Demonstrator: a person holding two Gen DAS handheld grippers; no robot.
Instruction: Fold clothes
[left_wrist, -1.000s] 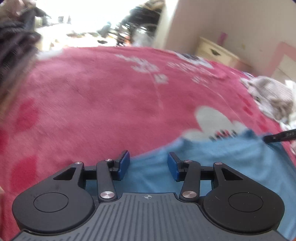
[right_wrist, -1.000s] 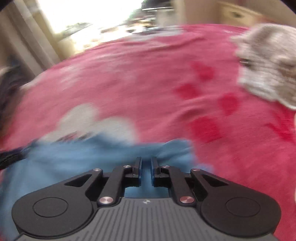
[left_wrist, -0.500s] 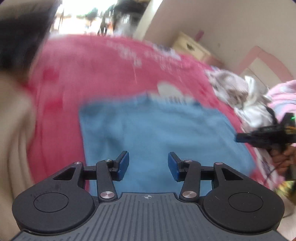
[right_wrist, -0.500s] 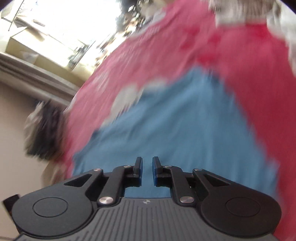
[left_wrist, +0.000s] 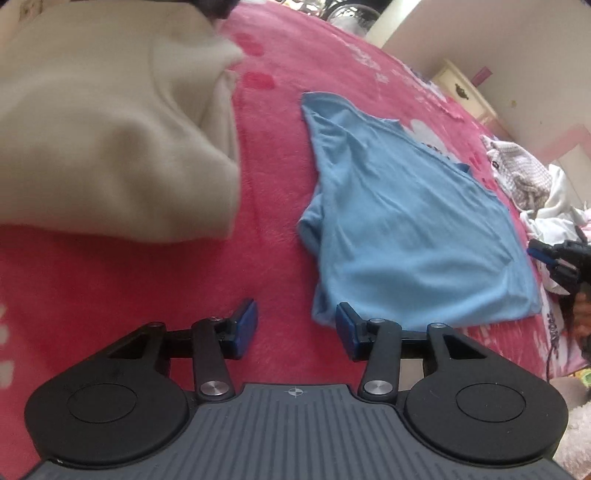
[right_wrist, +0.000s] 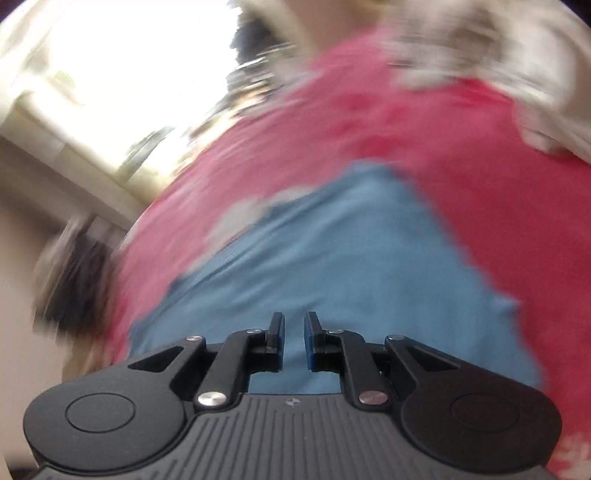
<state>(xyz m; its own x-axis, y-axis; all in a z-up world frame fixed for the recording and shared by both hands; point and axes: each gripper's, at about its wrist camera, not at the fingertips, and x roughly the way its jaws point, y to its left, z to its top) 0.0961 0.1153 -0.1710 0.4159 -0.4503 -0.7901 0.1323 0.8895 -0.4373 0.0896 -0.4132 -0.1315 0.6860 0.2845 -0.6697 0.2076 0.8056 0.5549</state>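
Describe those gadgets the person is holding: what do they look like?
Each one, the left gripper and the right gripper, has a ribbed dark-grey body bearing a small crosshair mark, two round black discs, black linkage arms with silver rivets, and two fingers with blue pads.

You had a thin, smooth, matt blue cotton shirt (left_wrist: 406, 229) lying on a fuzzy pink fleece blanket (left_wrist: 122, 291), beside a soft cream fleece garment (left_wrist: 110, 122).

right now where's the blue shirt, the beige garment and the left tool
blue shirt (left_wrist: 410, 225), left wrist view, middle of its flat body
beige garment (left_wrist: 110, 122), left wrist view, centre of the bulky fold
left tool (left_wrist: 295, 328), left wrist view, gap midway between its blue fingertips
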